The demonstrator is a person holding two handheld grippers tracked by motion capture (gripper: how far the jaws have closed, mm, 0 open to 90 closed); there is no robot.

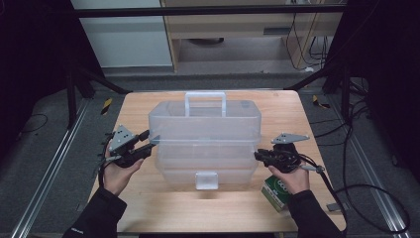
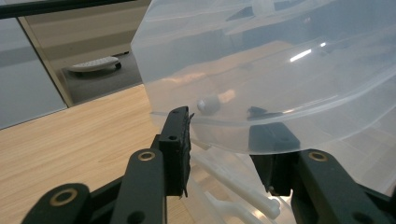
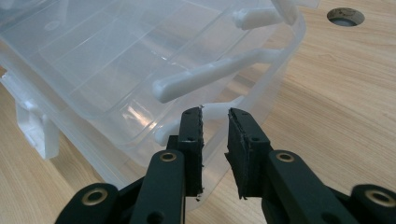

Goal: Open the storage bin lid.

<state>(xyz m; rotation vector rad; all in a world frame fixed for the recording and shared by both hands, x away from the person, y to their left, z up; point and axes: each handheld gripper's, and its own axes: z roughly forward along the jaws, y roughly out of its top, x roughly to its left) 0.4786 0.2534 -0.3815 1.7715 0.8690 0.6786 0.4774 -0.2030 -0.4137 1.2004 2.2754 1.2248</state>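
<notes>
A translucent plastic tiered storage box (image 1: 205, 144), smooth-walled with a white handle and latch, stands mid-table on the wood-grain tabletop (image 1: 277, 106). My left gripper (image 2: 229, 140) straddles its upper tray's rim, jaws half spread; contact appears likely but unclear. My right gripper (image 3: 215, 122) sits narrow at the box's right end by a white hinge arm (image 3: 210, 74), empty.

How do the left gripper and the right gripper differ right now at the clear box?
The left gripper has its jaws wide apart, straddling an edge of the clear box; the right gripper leaves only a narrow gap, its tips at a white link arm. The left gripper is at the box's left end, the right gripper at its right end. Both have black jaws and point at the box.
</notes>
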